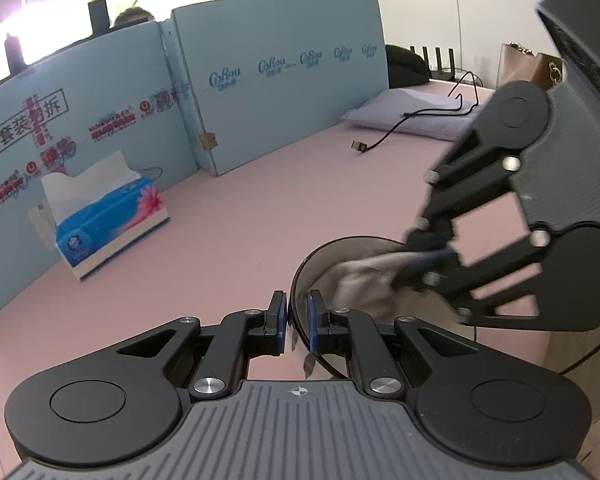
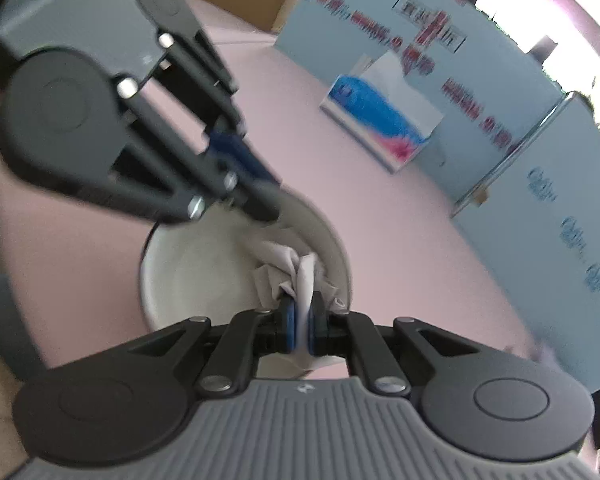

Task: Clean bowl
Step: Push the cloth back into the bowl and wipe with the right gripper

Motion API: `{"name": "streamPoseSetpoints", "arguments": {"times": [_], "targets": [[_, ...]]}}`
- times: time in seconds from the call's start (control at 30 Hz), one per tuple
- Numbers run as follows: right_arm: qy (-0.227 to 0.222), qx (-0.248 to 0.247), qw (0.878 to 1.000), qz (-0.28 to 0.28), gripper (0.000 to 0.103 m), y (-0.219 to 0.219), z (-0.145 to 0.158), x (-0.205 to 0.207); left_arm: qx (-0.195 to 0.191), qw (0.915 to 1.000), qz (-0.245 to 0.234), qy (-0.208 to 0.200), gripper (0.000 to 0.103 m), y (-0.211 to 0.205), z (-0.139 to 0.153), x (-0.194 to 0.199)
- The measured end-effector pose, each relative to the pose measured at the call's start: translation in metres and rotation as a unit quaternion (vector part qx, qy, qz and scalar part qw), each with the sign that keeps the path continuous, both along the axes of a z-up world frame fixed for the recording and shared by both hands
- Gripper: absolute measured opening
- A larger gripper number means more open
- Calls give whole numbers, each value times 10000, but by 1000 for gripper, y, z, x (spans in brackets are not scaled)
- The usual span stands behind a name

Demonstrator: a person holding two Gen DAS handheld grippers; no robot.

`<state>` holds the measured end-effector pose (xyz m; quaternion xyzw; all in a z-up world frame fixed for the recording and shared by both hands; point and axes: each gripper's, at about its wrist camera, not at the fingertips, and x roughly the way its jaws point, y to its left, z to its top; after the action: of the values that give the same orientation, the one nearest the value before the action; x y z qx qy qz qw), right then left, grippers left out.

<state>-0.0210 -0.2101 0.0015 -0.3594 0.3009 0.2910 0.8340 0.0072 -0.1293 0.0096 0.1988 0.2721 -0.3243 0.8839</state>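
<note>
- Bowl point(image 1: 308, 276) of dark, see-through glass sits on the pink worktop point(image 1: 240, 208), near its front edge, held steady while it is wiped inside.
- Left hand-held gripper point(image 1: 297, 318) is clamped on the bowl's near rim, one blue pad outside the wall and one inside.
- Right hand-held gripper point(image 2: 299, 320) is closed tight on a crumpled white tissue point(image 2: 296, 276), which is pressed against the inner wall on the side nearest the left hand-held gripper's fingers.
- Seen from the left wrist, the tissue fills much of the bowl's far side; the right wrist view is blurred, so any dirt or wet patch inside cannot be made out.
- Step in hand, by the look of it: the wiping itself, with the bowl pinned by its rim.
- Next move likely calls for sweeping the tissue around the rest of the inside without knocking the left fingers, while the rim grip keeps the bowl from sliding or tipping.
- Tissue box point(image 1: 112, 224) stands well apart, against the blue partition point(image 1: 100, 120).
</note>
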Motion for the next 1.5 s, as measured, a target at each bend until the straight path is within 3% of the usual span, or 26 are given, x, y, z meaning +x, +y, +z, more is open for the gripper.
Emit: {"name": "streamPoseSetpoints", "arguments": {"times": [0.13,0.4,0.7,0.93,1.03,1.1,1.27,1.4,1.5], "targets": [[242,-55,9997,21,6,-6,-1,-3,-69,10000,-57,-9,16,0,2,-1],[-28,-52,10000,-17,6,0,-1,8,-74,9999,-111,-23,17,0,3,-3],[-226,571,9981,32,5,8,9,14,-114,9999,-43,67,19,1,0,3],[-22,740,9970,-207,5,-8,6,18,-189,9987,334,343,22,7,-11,13],[1,768,9968,-227,5,-10,3,16,-300,9979,429,377,28,10,-11,11],[-29,768,9968,-209,6,-10,2,13,-430,9960,583,518,41,13,-13,9],[65,855,9962,-131,6,-11,-2,10,-567,9930,706,755,38,17,-21,3],[131,973,9951,-113,6,-11,-3,7,-496,9937,663,751,23,21,-19,5],[110,993,9949,-93,7,-9,-1,2,-91,9968,456,656,19,18,-18,13]]}}
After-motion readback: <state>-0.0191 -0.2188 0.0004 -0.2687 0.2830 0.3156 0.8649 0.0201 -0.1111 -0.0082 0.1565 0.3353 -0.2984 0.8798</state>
